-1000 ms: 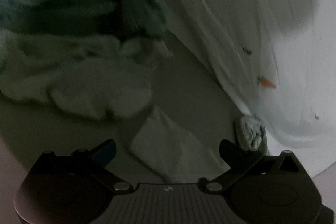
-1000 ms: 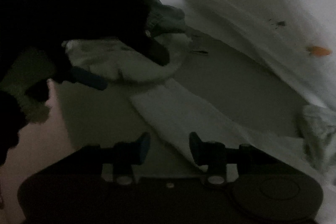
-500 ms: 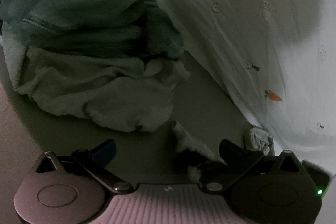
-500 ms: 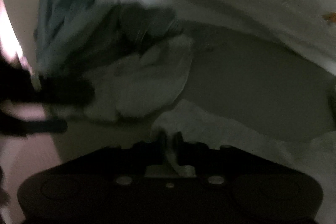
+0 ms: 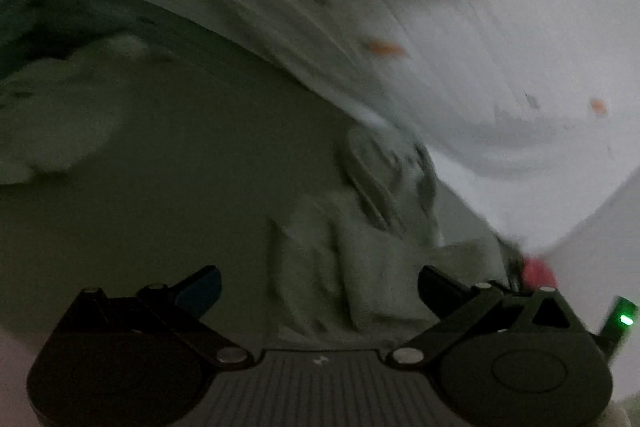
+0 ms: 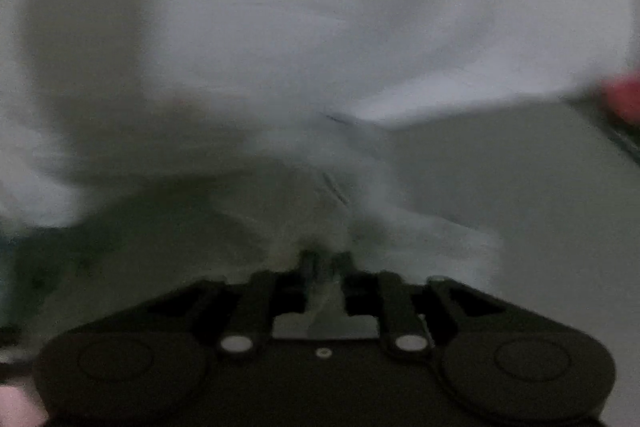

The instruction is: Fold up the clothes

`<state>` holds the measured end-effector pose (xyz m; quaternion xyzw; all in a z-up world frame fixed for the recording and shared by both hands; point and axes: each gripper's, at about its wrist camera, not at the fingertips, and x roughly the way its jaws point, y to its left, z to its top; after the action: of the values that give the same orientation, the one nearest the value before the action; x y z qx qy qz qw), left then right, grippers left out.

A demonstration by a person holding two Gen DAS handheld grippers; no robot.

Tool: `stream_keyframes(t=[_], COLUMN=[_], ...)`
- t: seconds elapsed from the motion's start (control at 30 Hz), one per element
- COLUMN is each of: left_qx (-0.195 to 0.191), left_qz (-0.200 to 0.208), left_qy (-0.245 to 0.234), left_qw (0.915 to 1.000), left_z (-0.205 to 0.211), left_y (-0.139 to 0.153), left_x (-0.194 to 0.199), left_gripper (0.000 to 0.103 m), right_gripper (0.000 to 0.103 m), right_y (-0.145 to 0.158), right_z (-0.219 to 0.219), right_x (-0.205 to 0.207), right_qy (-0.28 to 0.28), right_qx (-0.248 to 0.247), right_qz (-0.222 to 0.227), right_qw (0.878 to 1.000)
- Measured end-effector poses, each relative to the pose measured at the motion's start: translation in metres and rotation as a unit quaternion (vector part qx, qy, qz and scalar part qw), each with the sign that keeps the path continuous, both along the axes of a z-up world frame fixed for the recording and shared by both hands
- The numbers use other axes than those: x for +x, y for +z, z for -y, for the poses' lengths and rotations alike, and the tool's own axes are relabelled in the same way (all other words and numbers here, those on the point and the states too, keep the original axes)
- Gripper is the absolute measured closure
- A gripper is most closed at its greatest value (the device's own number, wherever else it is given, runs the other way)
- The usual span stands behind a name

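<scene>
A pale cloth (image 5: 360,267) lies crumpled on the grey-green surface (image 5: 180,187), between the fingers of my left gripper (image 5: 320,287), which is open and holds nothing. A rolled pale garment (image 5: 384,183) lies just beyond it. In the right wrist view my right gripper (image 6: 325,261) is shut on the pale cloth (image 6: 304,203), which bunches up and spreads away from the jaws. Both views are blurred and dim.
A white sheet with small orange carrot prints (image 5: 440,47) rises along the back and right. A heap of pale and dark teal clothes (image 5: 52,67) lies at the left. A red object (image 5: 538,273) sits at the sheet's edge; it also shows in the right wrist view (image 6: 624,99).
My right gripper has closed on the pale cloth and swung right with it. My left gripper has swung right, away from the heap, staying open.
</scene>
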<state>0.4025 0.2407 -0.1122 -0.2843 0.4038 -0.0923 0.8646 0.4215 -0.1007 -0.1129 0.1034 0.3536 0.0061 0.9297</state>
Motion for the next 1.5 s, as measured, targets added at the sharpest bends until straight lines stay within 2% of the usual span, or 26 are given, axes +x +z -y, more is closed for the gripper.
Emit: stream_keyframes(t=[0.03,0.1,0.13,0.2,0.23,0.3,0.33,0.37,0.47,0.53,0.57,0.63,0.73,0.83,0.97,1.03,1.2,1.27,1.33,1.4,1.5], left_qx=[0.014,0.052,0.073,0.106,0.115,0.127,0.131,0.136,0.15,0.157,0.16,0.164,0.167,0.175,0.189,0.187,0.176,0.19,0.208,0.228,0.251], left_qz=[-0.003,-0.008,-0.008,-0.009,-0.011,-0.017,-0.022,-0.026,-0.04,-0.049,-0.052,-0.057,-0.065,-0.073,-0.035,-0.034,-0.048,-0.045,-0.043,-0.04,-0.03], left_qy=[-0.018,-0.054,-0.068,-0.091,-0.096,-0.105,-0.108,-0.108,-0.109,-0.108,-0.107,-0.103,-0.095,-0.087,-0.056,-0.032,0.02,0.027,0.024,0.019,0.007], left_qw=[0.9997,0.9972,0.995,0.9902,0.9886,0.9862,0.9853,0.9845,0.9819,0.9804,0.98,0.9794,0.9793,0.978,0.9797,0.9812,0.983,0.9803,0.9769,0.9728,0.9676], left_z=[0.015,0.044,0.057,0.079,0.087,0.098,0.104,0.109,0.126,0.138,0.143,0.153,0.167,0.175,0.176,0.172,0.155,0.151,0.146,0.142,0.135], left_y=[0.001,0.002,0.003,0.003,0.001,-0.003,-0.005,-0.007,-0.014,-0.018,-0.019,-0.022,-0.027,-0.028,-0.019,-0.02,-0.022,-0.021,-0.02,-0.018,-0.017], left_x=[0.001,0.001,0.0,-0.005,-0.007,-0.013,-0.017,-0.02,-0.027,-0.031,-0.034,-0.038,-0.038,-0.039,-0.049,-0.046,-0.018,-0.003,0.02,0.045,0.089], left_gripper=[0.0,0.0,0.0,0.0,0.0,0.0,0.0,0.0,0.0,0.0,0.0,0.0,0.0,0.0,0.0,0.0,0.0,0.0,0.0,0.0,0.0], right_gripper=[0.071,0.071,0.069,0.042,0.041,0.037,0.032,0.022,0.015,0.007,0.0,0.0,0.0,0.0,0.0,0.0,0.0,0.0,0.0,0.0,0.0], right_y=[-0.01,-0.022,-0.025,-0.027,-0.029,-0.034,-0.036,-0.038,-0.044,-0.053,-0.057,-0.064,-0.07,-0.073,-0.072,-0.072,-0.066,-0.06,-0.052,-0.042,-0.025], right_z=[0.013,0.033,0.042,0.053,0.054,0.051,0.049,0.05,0.054,0.055,0.057,0.061,0.056,0.054,0.051,0.051,0.053,0.059,0.067,0.07,0.065], right_x=[-0.004,-0.019,-0.029,-0.047,-0.056,-0.067,-0.071,-0.077,-0.092,-0.097,-0.099,-0.105,-0.113,-0.113,-0.107,-0.102,-0.084,-0.075,-0.066,-0.055,-0.029], right_qy=[-0.021,-0.055,-0.066,-0.079,-0.082,-0.069,-0.061,-0.052,-0.035,-0.022,-0.014,0.009,0.059,0.093,0.115,0.115,0.16,0.19,0.21,0.218,0.224], right_qx=[-0.024,-0.04,-0.024,0.016,0.022,0.018,0.013,0.004,-0.019,-0.016,-0.012,-0.01,-0.062,-0.09,-0.109,-0.109,-0.112,-0.098,-0.071,-0.087,-0.142], right_qz=[-0.018,-0.035,-0.038,-0.033,-0.03,-0.04,-0.046,-0.05,-0.066,-0.081,-0.087,-0.093,-0.081,-0.08,-0.094,-0.099,-0.152,-0.174,-0.178,-0.161,-0.123], right_qw=[0.999,0.997,0.997,0.996,0.996,0.997,0.997,0.997,0.997,0.996,0.996,0.996,0.993,0.988,0.983,0.982,0.969,0.961,0.959,0.959,0.956])
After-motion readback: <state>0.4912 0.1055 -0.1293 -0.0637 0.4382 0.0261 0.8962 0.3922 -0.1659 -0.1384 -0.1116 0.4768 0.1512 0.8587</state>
